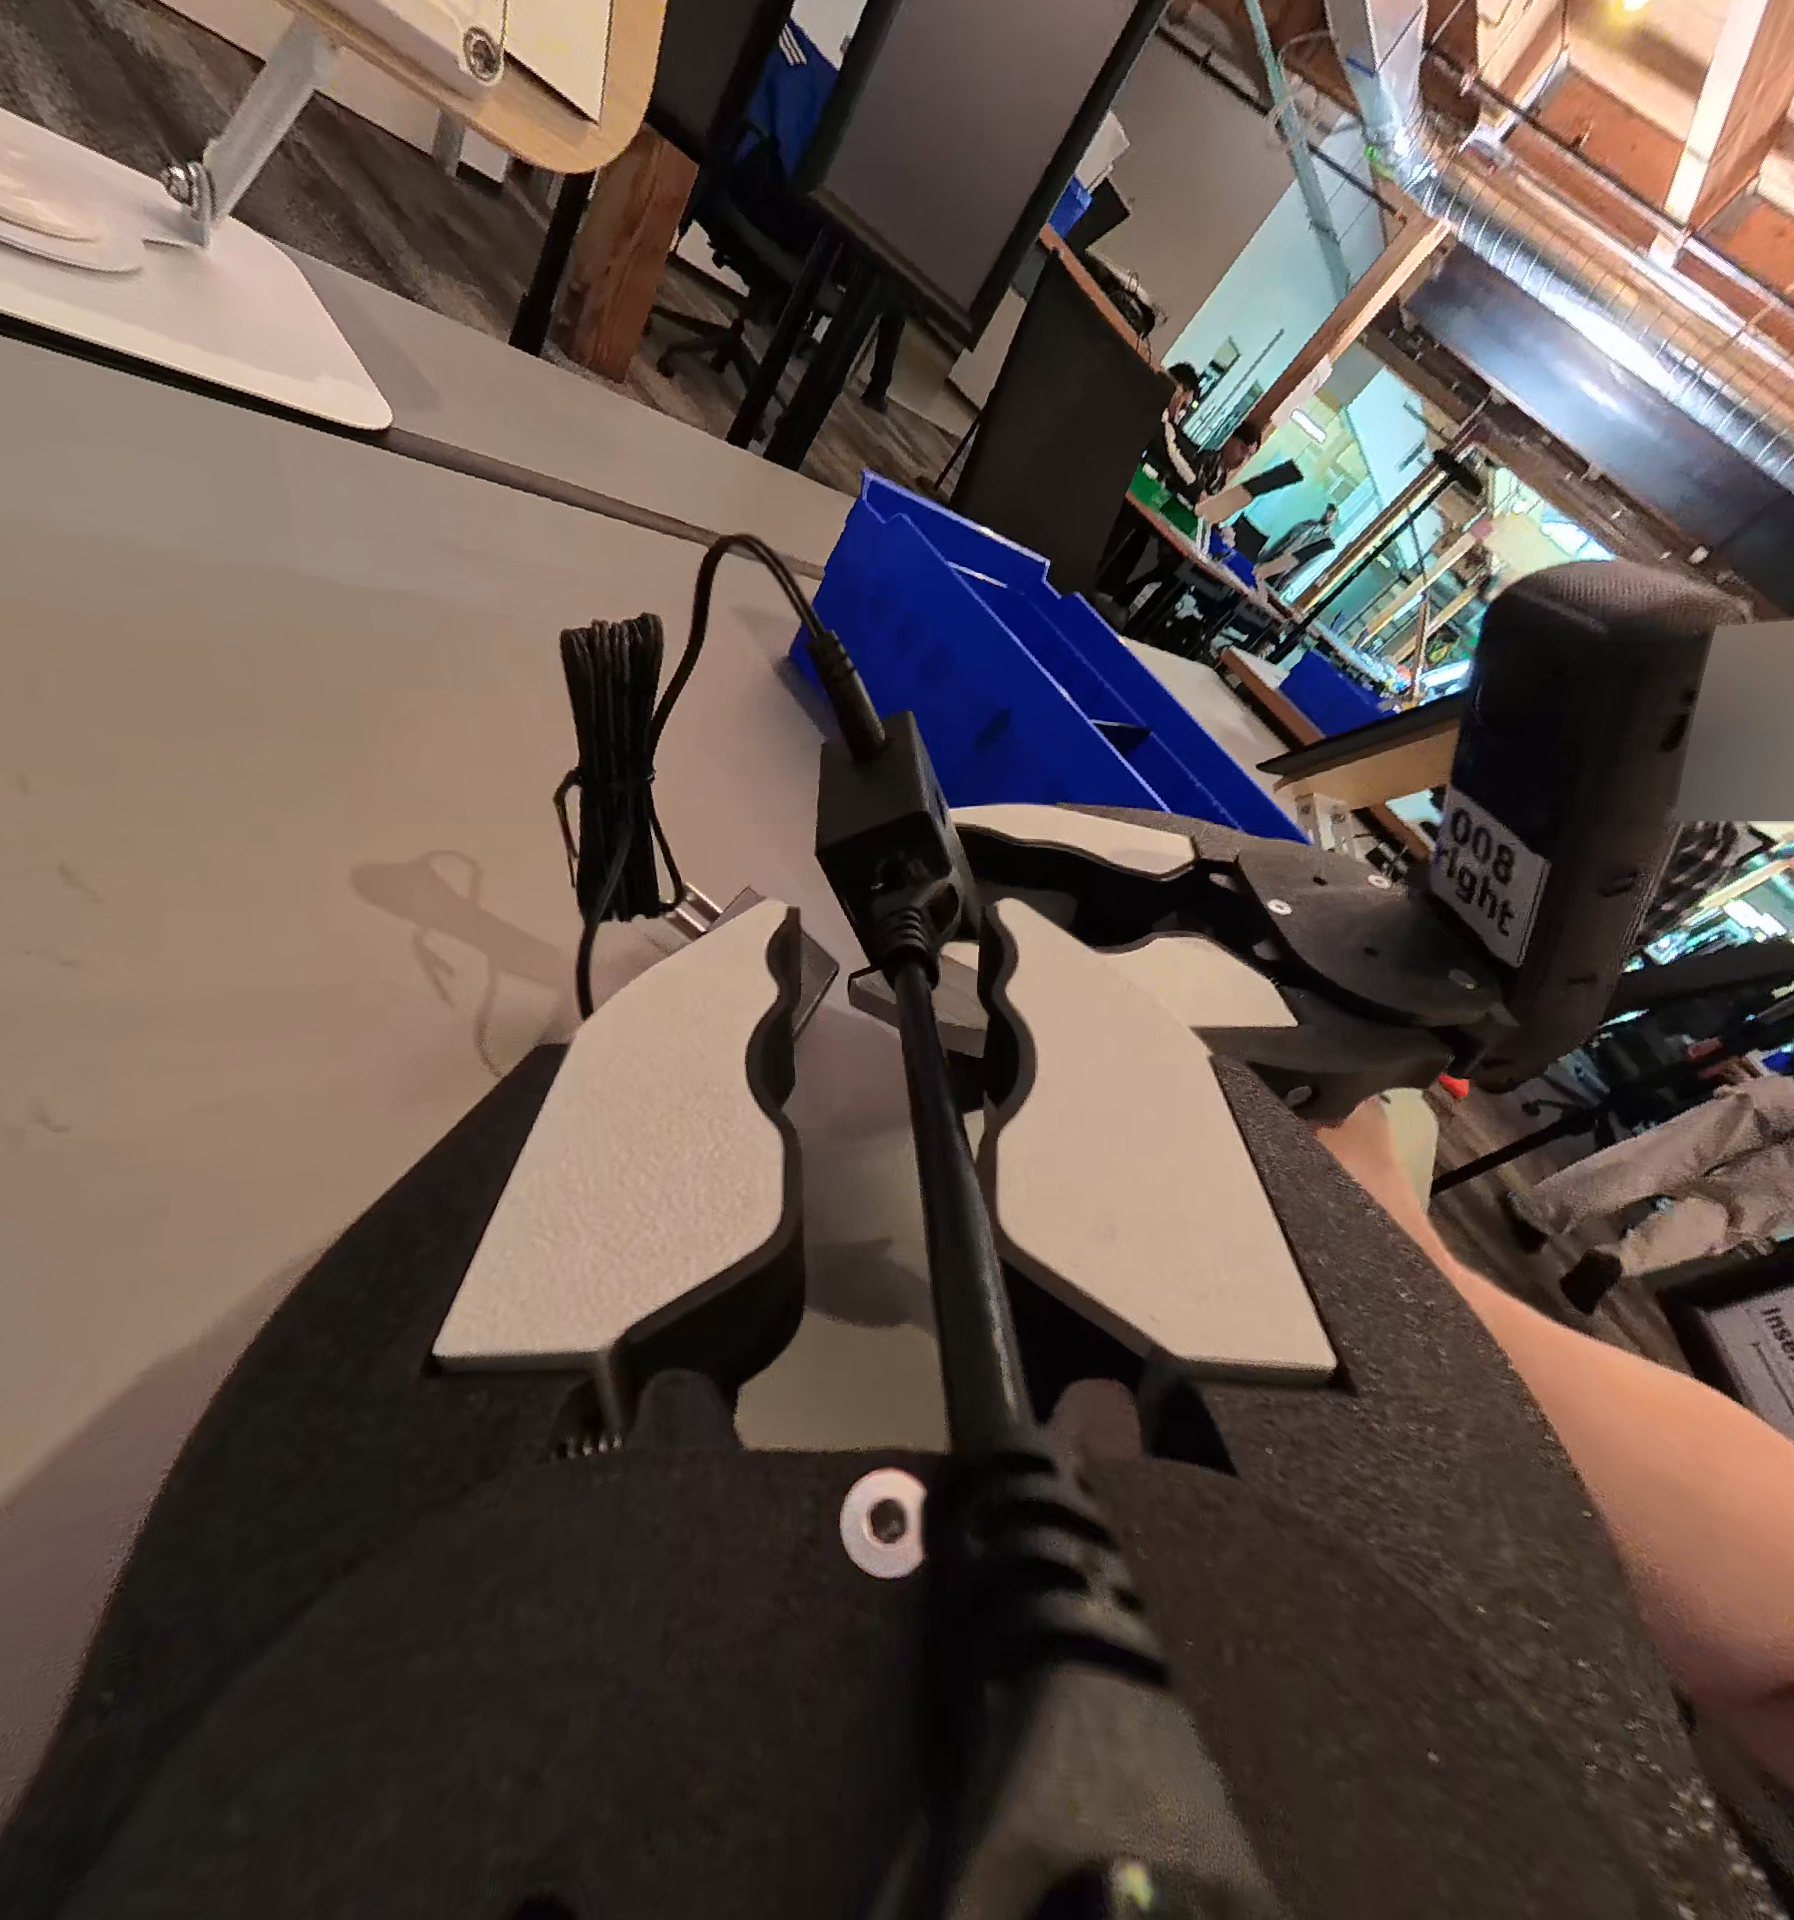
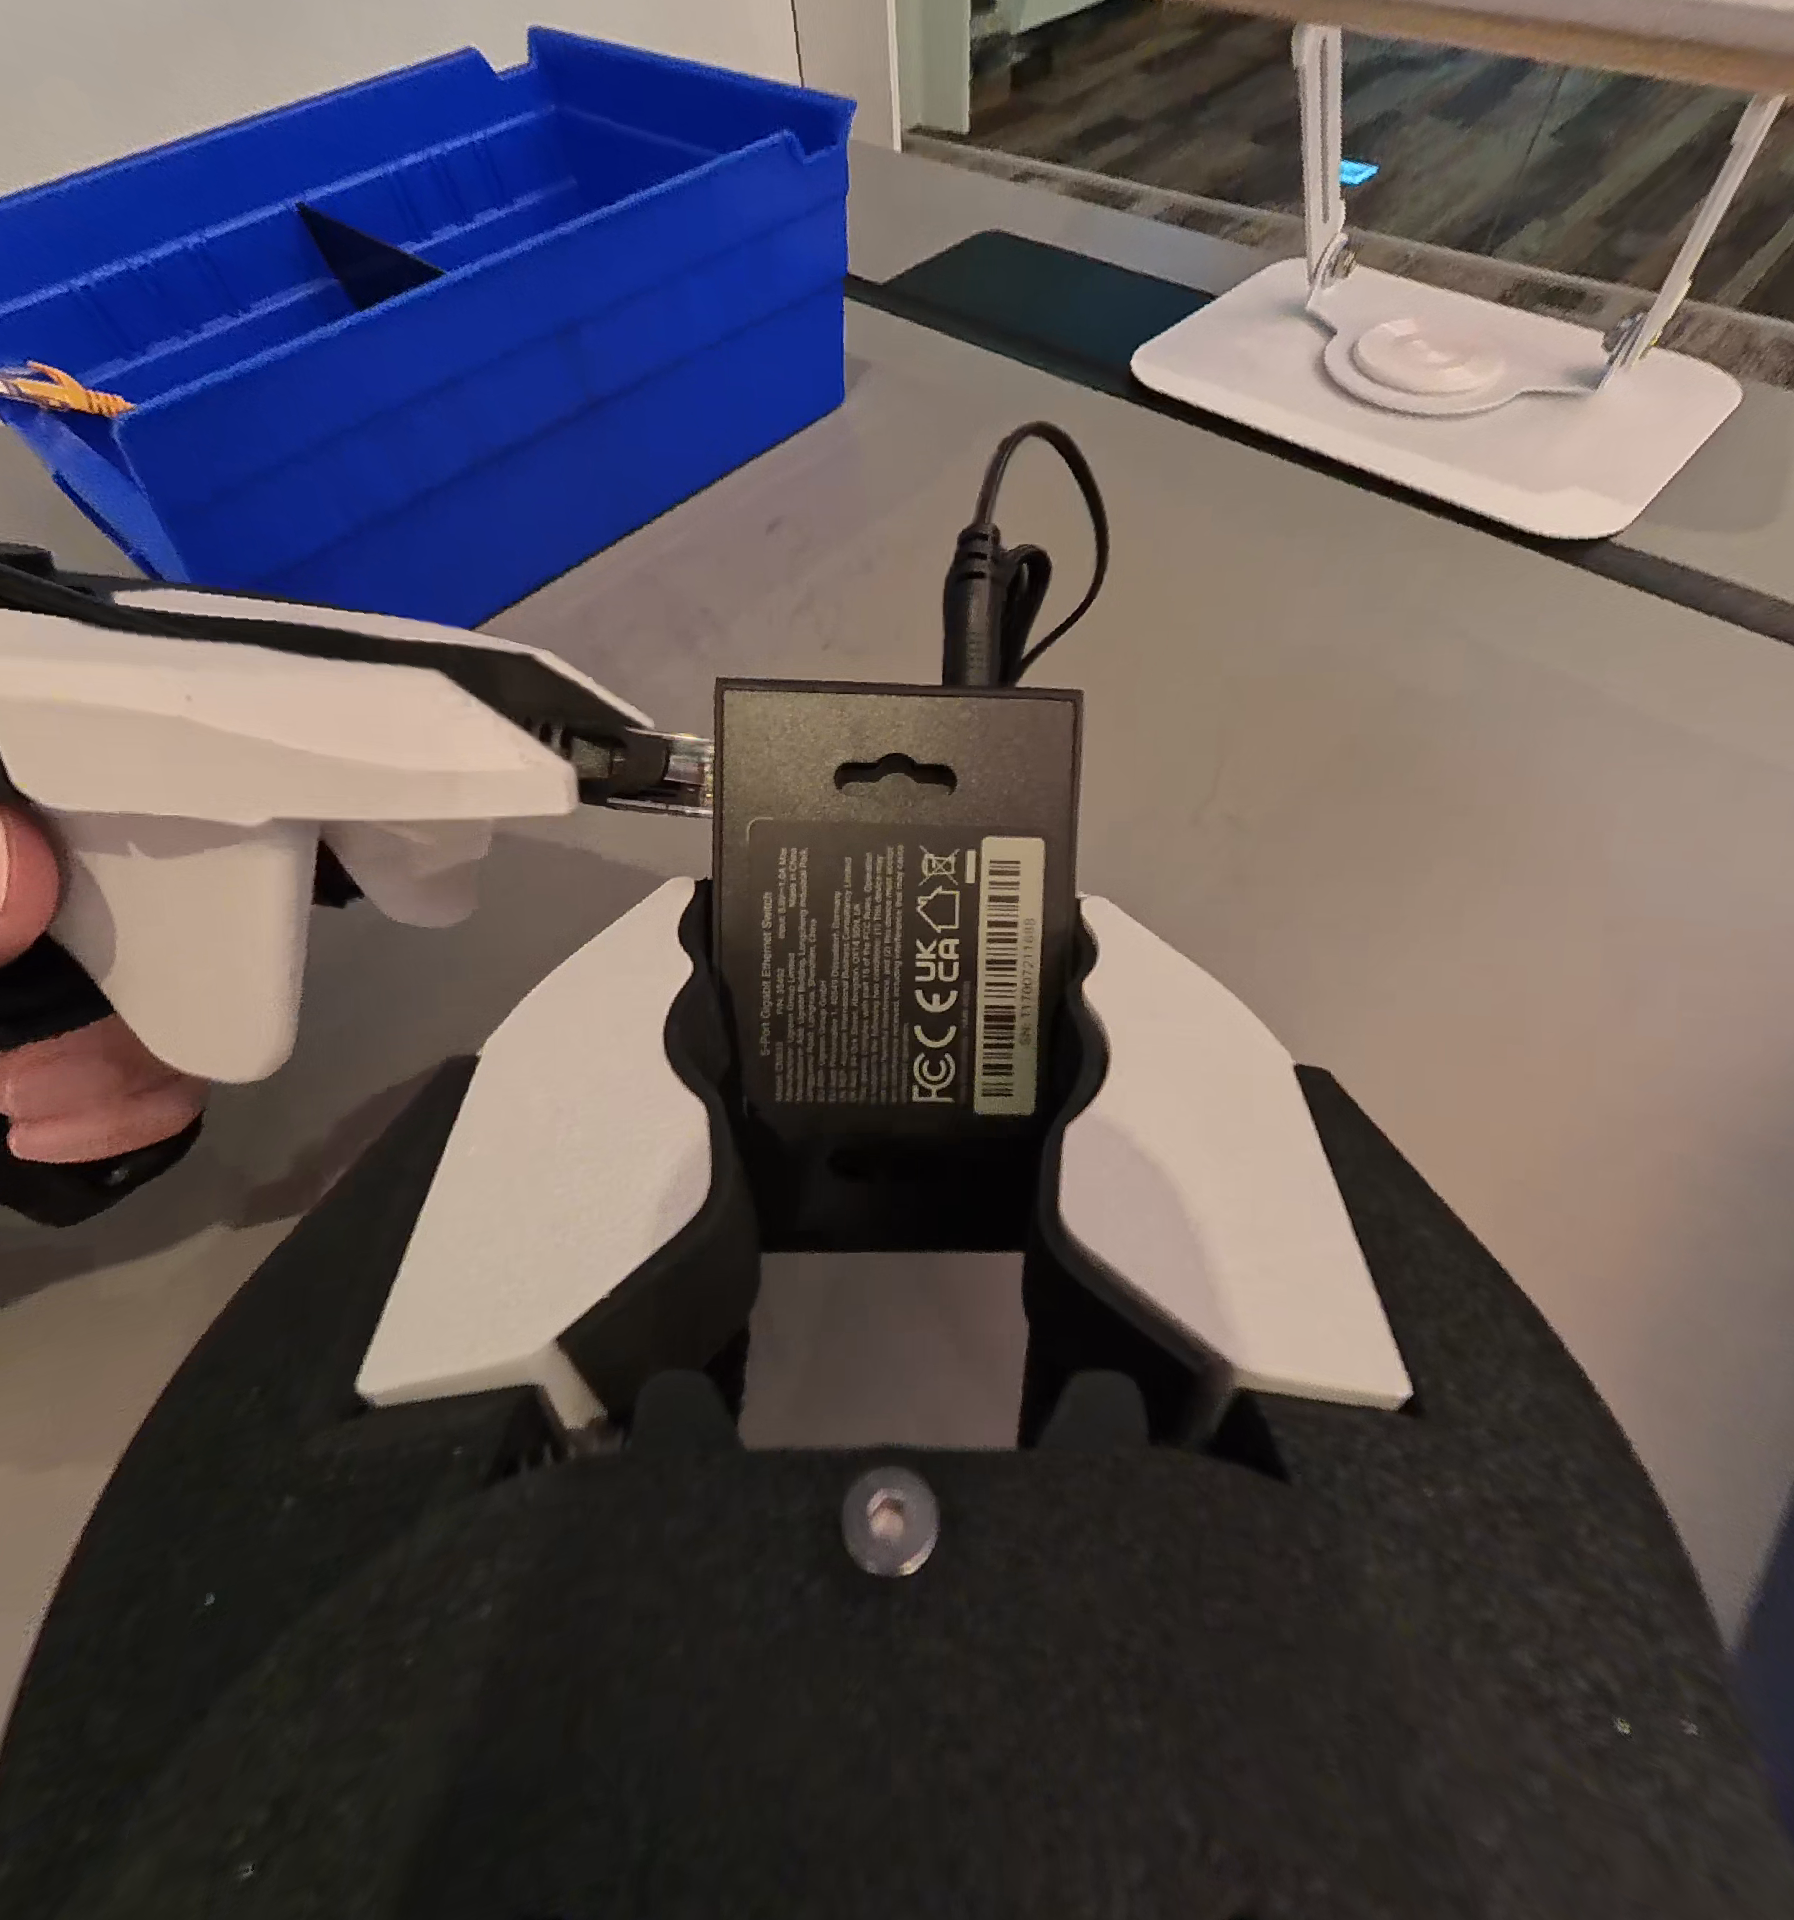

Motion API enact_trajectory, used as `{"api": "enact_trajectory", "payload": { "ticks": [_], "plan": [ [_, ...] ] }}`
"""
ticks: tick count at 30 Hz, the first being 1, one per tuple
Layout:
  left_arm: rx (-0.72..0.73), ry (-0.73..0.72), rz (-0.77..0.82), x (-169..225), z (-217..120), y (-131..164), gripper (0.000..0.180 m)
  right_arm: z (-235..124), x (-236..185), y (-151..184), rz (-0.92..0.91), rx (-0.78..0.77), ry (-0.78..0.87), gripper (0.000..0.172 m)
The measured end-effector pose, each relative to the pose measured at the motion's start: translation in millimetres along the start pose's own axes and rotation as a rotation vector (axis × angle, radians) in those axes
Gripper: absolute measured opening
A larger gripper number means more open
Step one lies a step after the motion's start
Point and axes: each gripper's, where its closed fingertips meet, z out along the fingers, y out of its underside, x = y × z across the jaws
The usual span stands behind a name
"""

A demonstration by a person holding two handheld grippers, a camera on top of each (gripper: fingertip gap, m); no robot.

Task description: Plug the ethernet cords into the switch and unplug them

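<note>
We hold the black switch (image 2: 898, 914) clamped in our right tongs (image 2: 888, 966) above the grey worktop (image 2: 1392, 831), while our left tongs (image 1: 893, 966), apart around the black ethernet cord (image 1: 960, 1164), have its plug at a port at nine o'clock; next, we judge, comes gripping and pushing it home or pulling it out.

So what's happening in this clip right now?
A person works two handheld tongs over a grey table. The right tongs clamp a black ethernet switch, underside up, its power lead plugged in at the far end. The left tongs straddle a black ethernet cord whose clear plug sits at a port in the switch's side. A blue bin behind holds an orange connector.
</note>
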Motion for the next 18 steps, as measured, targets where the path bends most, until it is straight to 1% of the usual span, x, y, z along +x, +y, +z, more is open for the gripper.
{"api": "enact_trajectory", "payload": {
  "ticks": [3,6,7,13,18],
  "plan": [
    [0.014,0.030,-0.027,4.1,2.5,-2.0,0.028,-0.3,-0.9,-1.3,-0.007,0.021,0.002,0.061],
    [0.013,0.044,-0.020,6.6,3.6,-2.1,0.016,-1.1,-0.4,-1.0,-0.001,0.031,-0.002,0.062],
    [0.012,0.045,-0.020,6.7,4.1,-1.5,0.015,-1.4,0.2,-0.8,-0.002,0.033,0.002,0.061],
    [0.016,0.074,-0.064,8.2,5.0,-1.8,0.015,-3.9,1.4,-2.4,-0.004,0.058,0.012,0.061],
    [0.015,0.074,-0.045,10.9,4.6,-1.0,0.015,-5.8,2.1,-5.5,-0.011,0.094,0.025,0.061]
  ]
}}
